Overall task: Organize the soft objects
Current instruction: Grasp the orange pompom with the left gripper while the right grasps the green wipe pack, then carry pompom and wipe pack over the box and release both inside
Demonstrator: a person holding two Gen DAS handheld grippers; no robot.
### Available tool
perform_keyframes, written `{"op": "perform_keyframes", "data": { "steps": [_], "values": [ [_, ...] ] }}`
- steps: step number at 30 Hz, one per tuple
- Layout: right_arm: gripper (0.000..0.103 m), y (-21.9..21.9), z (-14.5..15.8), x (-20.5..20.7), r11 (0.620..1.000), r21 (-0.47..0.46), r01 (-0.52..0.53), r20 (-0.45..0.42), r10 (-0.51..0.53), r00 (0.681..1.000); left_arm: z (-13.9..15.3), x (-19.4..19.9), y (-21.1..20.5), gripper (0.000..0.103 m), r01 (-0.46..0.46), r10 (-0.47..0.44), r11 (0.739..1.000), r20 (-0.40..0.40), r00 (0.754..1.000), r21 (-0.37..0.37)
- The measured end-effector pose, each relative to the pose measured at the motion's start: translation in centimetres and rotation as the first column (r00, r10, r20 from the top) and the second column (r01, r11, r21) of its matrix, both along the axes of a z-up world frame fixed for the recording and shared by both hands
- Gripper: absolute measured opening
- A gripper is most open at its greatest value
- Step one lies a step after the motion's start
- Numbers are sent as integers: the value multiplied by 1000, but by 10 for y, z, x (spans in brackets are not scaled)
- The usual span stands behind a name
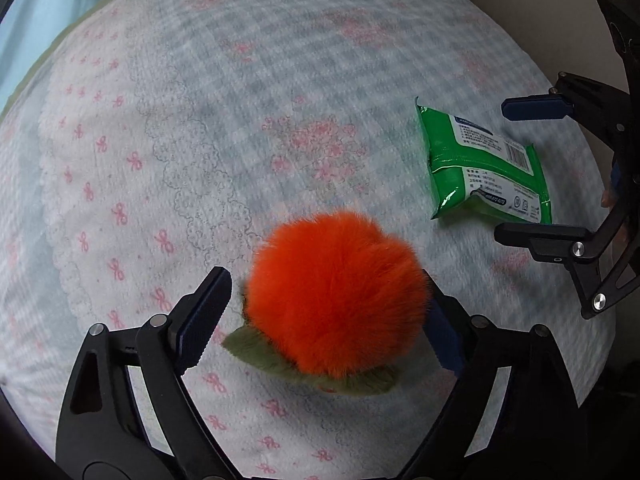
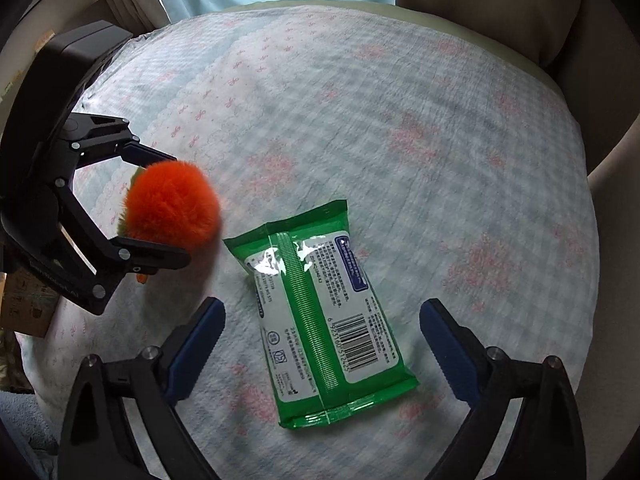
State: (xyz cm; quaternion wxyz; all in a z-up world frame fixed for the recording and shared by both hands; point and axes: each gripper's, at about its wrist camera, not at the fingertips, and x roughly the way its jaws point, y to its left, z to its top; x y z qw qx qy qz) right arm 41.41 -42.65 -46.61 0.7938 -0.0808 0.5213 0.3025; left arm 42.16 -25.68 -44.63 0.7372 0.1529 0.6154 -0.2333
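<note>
Left wrist view: left hand-held gripper (image 1: 326, 308) is bracketing an orange plush toy (image 1: 336, 294) on the bed (image 1: 200, 120), jaws wide, grip uncertain. Right hand-held gripper (image 2: 322, 324) is hovering wide open and empty over a green wipes pack (image 2: 320, 316). Sorting is seemingly barely starting.

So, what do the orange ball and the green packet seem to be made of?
Orange ball: apparently long-pile synthetic fur, fuzzy outline, with matte green plush leaves.
Green packet: thin glossy plastic film, judging by glare, wrinkles and a ribbed seam.
</note>
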Motion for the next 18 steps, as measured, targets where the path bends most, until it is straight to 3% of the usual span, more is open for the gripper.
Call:
{"op": "perform_keyframes", "data": {
  "steps": [4,6,7,10,13,18],
  "values": [
    [88,7,-24,9,999,-5,-33,-29,33,999,-13,0,-4,80,33,-33,999,9,999,18],
    [83,10,-27,8,999,-17,-45,0,45,999,-13,-4,-6,75,51,-52,999,30,998,18],
    [72,11,-26,7,998,-25,-49,14,50,999,-13,-5,-6,65,55,-56,998,39,998,16],
    [56,14,-25,4,996,-65,-53,64,57,996,-9,-11,-10,39,65,-65,998,57,996,1],
    [46,15,-23,-2,996,-75,-51,92,58,994,-5,-14,-16,32,75,-75,997,68,995,5],
    [41,14,-21,-4,997,-74,-20,103,28,994,2,-15,-18,30,68,-68,998,74,995,-1]
  ]
}}
